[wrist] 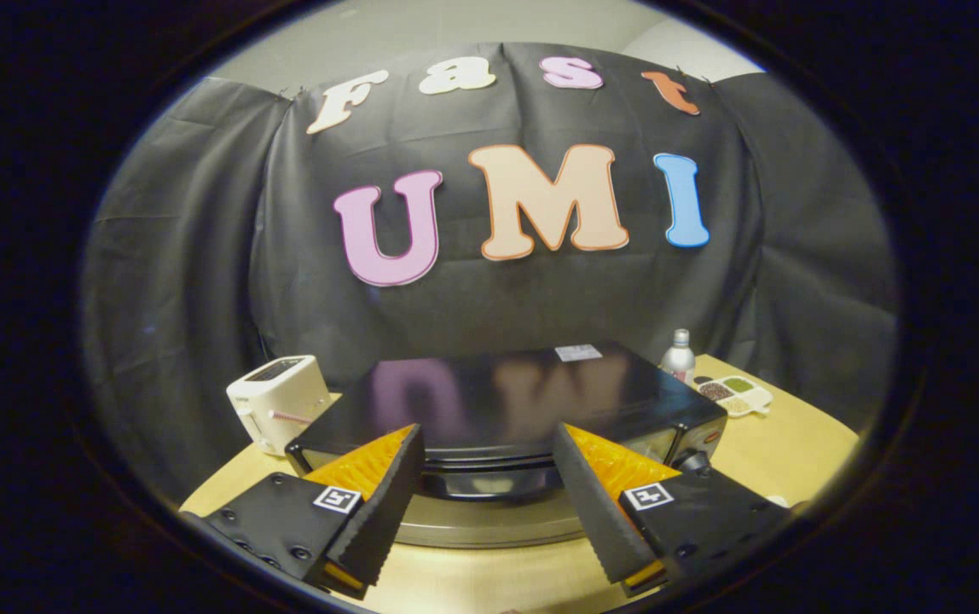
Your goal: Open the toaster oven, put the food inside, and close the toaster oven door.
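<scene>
A black toaster oven (506,401) with a glossy top stands on a light wooden table (788,452), seen from above its front. My gripper (488,435) is open, its fingers spread wide over the oven's front top edge, one to each side of the middle. Between and just below the fingertips lies the dark door handle (489,479), with a silvery band (489,524) under it. Nothing is held between the fingers. The door looks shut, though the steep angle hides most of the front. A control knob (694,461) sits at the oven's right front, beside my right finger.
A white slot toaster (276,401) stands left of the oven. Behind the oven's right corner are a silver bottle (679,351) and a white divided dish (732,394) of seeds. Bare table lies right of the oven and under the fingers.
</scene>
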